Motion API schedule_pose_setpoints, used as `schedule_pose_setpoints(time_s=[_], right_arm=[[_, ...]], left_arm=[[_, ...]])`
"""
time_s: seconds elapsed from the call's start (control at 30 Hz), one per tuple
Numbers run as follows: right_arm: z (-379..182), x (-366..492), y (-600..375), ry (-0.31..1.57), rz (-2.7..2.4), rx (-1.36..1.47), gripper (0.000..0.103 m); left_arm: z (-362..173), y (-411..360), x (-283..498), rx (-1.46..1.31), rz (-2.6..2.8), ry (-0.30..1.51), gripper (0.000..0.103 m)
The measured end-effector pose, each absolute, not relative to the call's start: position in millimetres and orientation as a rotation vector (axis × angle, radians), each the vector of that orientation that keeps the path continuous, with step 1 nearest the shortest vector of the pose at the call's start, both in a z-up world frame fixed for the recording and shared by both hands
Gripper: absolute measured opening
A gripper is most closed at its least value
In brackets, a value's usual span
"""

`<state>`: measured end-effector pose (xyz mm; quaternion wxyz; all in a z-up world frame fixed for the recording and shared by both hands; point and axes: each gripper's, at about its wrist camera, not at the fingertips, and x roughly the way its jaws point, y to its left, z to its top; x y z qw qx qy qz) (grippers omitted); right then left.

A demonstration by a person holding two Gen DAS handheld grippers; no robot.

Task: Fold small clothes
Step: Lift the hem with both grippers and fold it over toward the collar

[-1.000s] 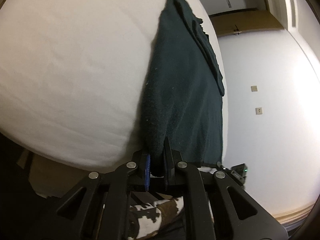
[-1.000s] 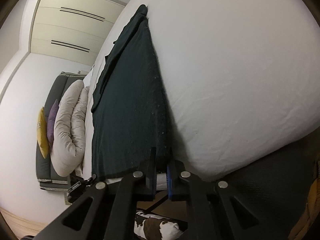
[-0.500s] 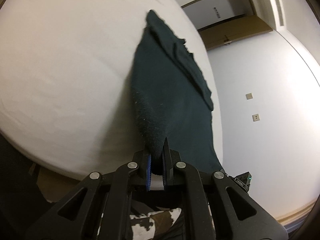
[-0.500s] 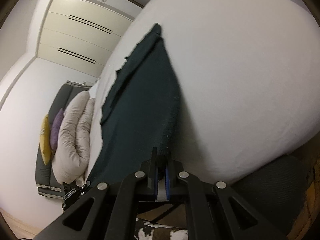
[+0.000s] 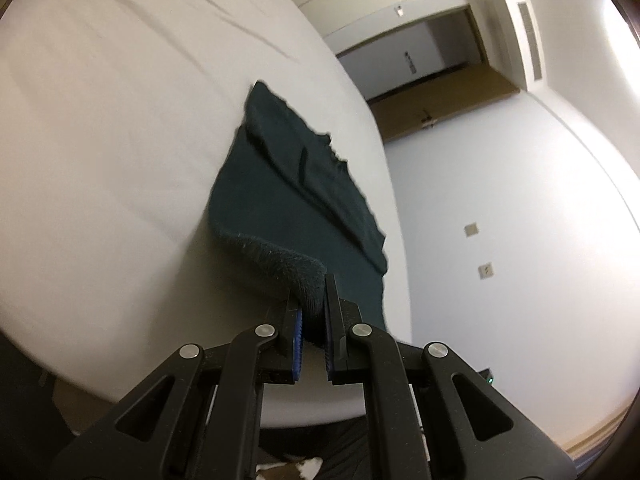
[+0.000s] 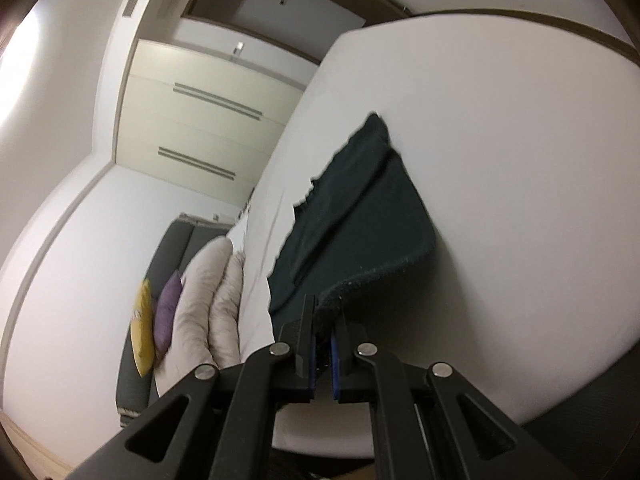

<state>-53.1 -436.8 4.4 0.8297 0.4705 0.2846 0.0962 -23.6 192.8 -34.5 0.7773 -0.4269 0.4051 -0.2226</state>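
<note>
Left wrist view: the camera sits behind the left tool [image 5: 311, 300] and looks forward along its fingers, angled somewhat down across the white bed [image 5: 120, 152]. It stands close to the near hem of the dark green garment [image 5: 296, 200]; beyond lie a doorway [image 5: 432, 60] and a white wall [image 5: 520, 220].

Right wrist view: mounted likewise behind the right tool [image 6: 325, 314], it faces across the same bed [image 6: 500, 160] from the garment's [image 6: 360, 208] other near corner, with a wardrobe [image 6: 192, 120] and pillows [image 6: 208, 300] to its left.

Shared ground: the garment and the bed surface around it.
</note>
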Motion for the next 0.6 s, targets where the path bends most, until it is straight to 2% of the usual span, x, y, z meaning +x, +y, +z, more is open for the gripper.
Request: schedule_pose_setpoints(time_s=[0.3,0.6], right_arm=[[28.5,-9.4,-438.3,0.556,0.209,1.026,0.006],[38.9,85.3,-452.1,0.579,0.152,0.974,0.006]], left_arm=[[-4.6,184.5,31.8,-0.918,-0.482,0.810,0.007],[5.2,164.9,139.5,-0.877,-0.447,0.815,0.007]])
